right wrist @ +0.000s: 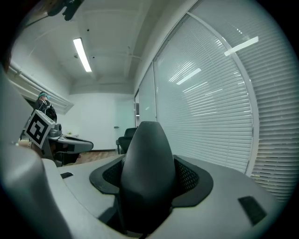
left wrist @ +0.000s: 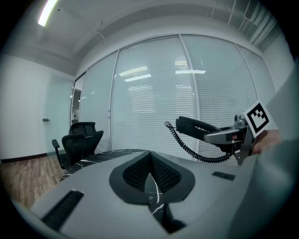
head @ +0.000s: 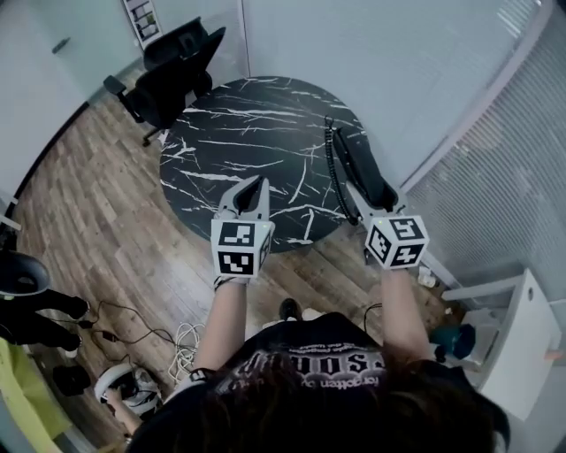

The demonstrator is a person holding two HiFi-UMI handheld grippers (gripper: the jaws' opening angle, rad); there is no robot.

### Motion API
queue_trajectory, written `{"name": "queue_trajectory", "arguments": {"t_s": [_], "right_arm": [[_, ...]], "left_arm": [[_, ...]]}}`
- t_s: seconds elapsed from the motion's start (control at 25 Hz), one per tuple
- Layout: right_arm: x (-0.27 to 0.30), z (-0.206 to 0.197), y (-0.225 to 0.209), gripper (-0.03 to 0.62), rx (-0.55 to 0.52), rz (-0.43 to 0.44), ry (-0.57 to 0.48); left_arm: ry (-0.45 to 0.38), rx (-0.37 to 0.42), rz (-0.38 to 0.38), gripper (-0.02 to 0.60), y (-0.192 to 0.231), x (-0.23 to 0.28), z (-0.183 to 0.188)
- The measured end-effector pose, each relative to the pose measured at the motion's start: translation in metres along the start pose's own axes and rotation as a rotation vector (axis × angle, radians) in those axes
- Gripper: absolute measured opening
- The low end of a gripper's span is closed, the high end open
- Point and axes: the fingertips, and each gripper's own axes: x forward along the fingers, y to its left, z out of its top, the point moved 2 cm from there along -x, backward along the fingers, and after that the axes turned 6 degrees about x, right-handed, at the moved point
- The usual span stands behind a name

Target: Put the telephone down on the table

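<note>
One telephone [head: 370, 173] sits clamped in the right gripper [right wrist: 148, 183].

In the head view the telephone [head: 354, 159] covers the jaw tips of the right gripper [head: 358, 202], and the near end of the handset is lost beside the marker cube; in the right gripper view the handset is cut by the lower edge and hides part of the chair [right wrist: 122, 137] behind it; in the left gripper view the left gripper [left wrist: 150, 161] hides nearly all of the table [left wrist: 105, 154]; the wall sheet [head: 143, 18] is cut by the top edge, its print too small to read
</note>
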Motion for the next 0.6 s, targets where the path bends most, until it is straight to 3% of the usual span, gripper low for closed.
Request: {"name": "queue_trajectory", "arguments": {"t_s": [0.6], "right_arm": [[0.087,0.004,-0.047,0.288,0.006,-0.034,0.028]], "left_arm": [[0.063,0.011,-0.012,0.003,0.037,0.070,-0.009]]}}
